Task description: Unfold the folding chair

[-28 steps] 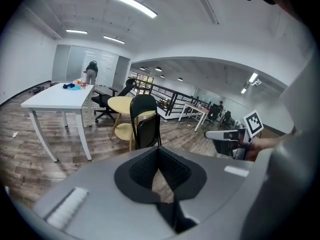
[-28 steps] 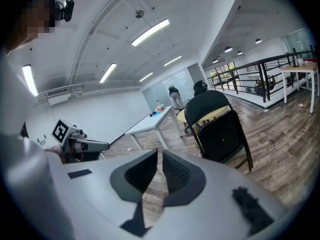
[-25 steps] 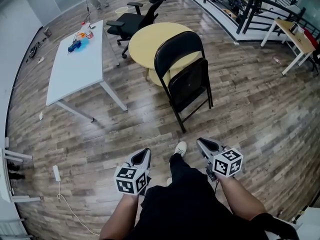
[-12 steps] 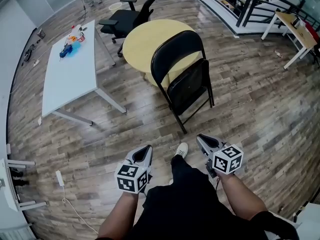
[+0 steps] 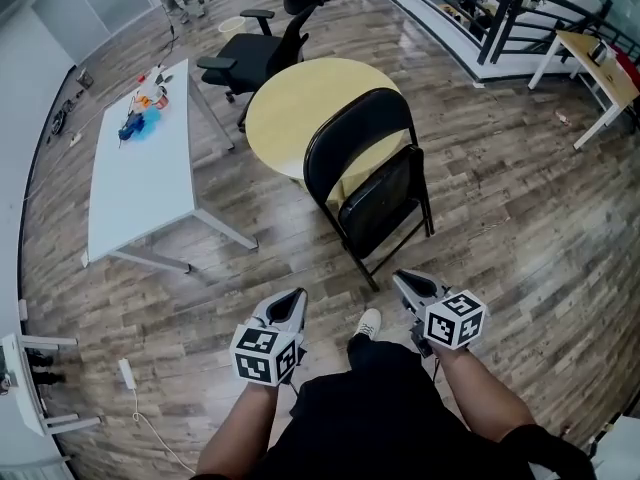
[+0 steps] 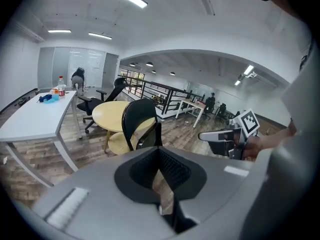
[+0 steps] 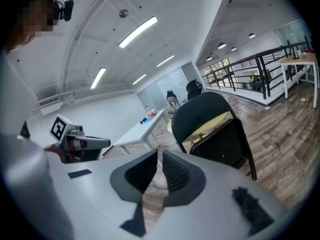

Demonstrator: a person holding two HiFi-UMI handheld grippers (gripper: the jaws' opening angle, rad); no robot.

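Observation:
The black folding chair (image 5: 352, 140) stands folded on the wood floor, its seat (image 5: 386, 200) flipped up against the frame, right beside the round yellow table (image 5: 300, 93). My left gripper (image 5: 293, 296) is shut and holds nothing, a short way in front of the chair and to its left. My right gripper (image 5: 402, 279) is also shut but for a thin slit, holds nothing, and sits just short of the chair's front legs. The chair (image 6: 136, 120) shows ahead in the left gripper view, beyond the left gripper (image 6: 159, 151). In the right gripper view the chair (image 7: 207, 113) lies past the right gripper (image 7: 160, 154).
A long white table (image 5: 140, 178) with small items stands at the left. A black office chair (image 5: 262, 46) sits behind the round table. A railing (image 5: 480, 8) and a wooden desk (image 5: 600, 68) lie at the right. A power strip (image 5: 128, 373) with its cable is on the floor.
The person has stepped toward the chair, which now lies lower and nearer in the head view. Both grippers came along and stayed shut. The shoe shifted lower between the grippers.

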